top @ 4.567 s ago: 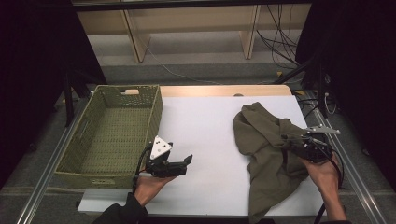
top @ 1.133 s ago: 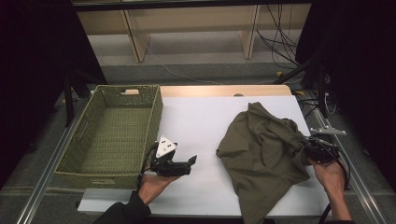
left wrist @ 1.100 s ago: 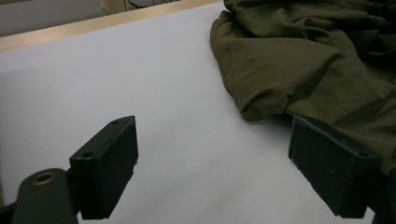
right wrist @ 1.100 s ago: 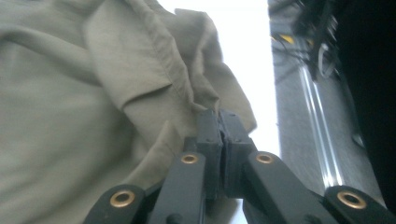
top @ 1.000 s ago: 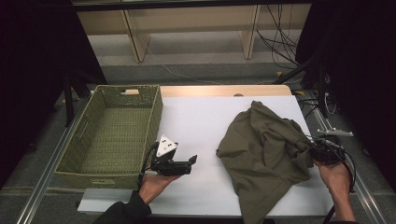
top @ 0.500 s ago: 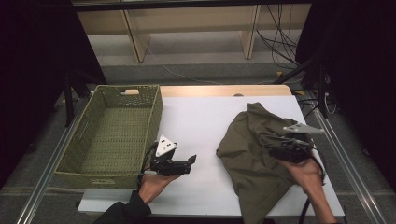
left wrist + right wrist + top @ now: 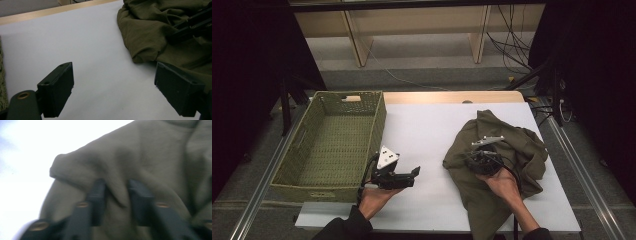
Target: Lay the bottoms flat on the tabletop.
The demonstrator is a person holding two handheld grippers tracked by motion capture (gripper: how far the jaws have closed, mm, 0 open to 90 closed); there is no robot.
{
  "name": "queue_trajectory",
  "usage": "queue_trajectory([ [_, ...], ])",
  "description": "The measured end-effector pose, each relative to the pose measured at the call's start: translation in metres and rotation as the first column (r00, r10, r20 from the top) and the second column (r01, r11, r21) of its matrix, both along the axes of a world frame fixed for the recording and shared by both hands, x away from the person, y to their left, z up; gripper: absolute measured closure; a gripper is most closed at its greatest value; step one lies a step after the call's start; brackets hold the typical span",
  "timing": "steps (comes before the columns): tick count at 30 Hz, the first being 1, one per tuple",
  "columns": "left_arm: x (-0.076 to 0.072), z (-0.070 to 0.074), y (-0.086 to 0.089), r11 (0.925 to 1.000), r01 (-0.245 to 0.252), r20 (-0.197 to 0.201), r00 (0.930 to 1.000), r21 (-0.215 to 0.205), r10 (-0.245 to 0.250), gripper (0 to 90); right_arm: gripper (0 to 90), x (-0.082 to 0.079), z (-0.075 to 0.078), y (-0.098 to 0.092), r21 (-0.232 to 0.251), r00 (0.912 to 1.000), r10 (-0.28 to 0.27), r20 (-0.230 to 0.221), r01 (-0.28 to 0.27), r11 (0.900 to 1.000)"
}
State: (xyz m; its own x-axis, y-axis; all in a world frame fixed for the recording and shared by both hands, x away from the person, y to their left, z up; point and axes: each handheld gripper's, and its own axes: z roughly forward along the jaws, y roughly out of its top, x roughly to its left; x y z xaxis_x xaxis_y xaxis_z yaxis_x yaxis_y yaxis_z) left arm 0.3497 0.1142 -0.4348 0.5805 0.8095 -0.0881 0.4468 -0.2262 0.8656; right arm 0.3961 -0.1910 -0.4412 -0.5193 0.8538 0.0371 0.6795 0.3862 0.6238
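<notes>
The right gripper (image 7: 116,202) pinched a raised fold of the olive garment (image 7: 507,150); the left gripper (image 7: 115,92) stood spread, empty. Cloth judged soft, light; grip folds.

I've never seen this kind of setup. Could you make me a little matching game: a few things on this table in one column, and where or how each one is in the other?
Things:
1. woven olive-green rectangular basket
2. crumpled olive-green cloth garment
3. left gripper
4. right gripper

States:
A. jaws wide apart over bare white tabletop, holding nothing
B. jaws pinching a fold of fabric
C. empty, at the table's left side
D. heaped on the right half of the table

Pairs: 1-C, 2-D, 3-A, 4-B
</notes>
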Motion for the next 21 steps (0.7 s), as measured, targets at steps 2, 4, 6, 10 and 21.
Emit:
queue_trajectory([
  [2, 0.0, 0.0, 0.001, 1.0, -0.003, 0.0, 1.0, 0.0, 0.003, 15.4, 87.5, -0.001, 0.0, 0.004, 0.004, 0.9997, 0.022, 0.002, -0.022, 1.0],
  [4, 0.001, 0.001, 0.001, 1.0, -0.007, 0.003, 1.0, -0.006, 0.007, 15.4, 88.4, -0.005, 0.002, 0.01, 0.005, 0.9991, 0.042, 0.01, -0.042, 0.999],
  [6, 0.001, 0.002, 0.002, 0.9999, -0.009, 0.004, 0.9999, -0.006, 0.009, 15.4, 88.5, -0.007, 0.004, 0.014, 0.034, 0.9982, 0.059, 0.012, -0.059, 0.998],
  [10, 0.001, 0.003, 0.004, 0.9997, -0.02, 0.009, 0.9997, -0.011, 0.02, 15.4, 88.5, -0.016, 0.009, 0.027, 0.087, 0.9936, 0.113, 0.006, -0.113, 0.99],
  [21, -0.001, 0.004, 0.003, 0.9999, -0.011, 0.013, 0.9999, -0.009, 0.011, 15.5, 87.7, -0.038, 0.011, 0.058, 0.153, 0.9705, 0.239, -0.034, -0.231, 0.961],
])
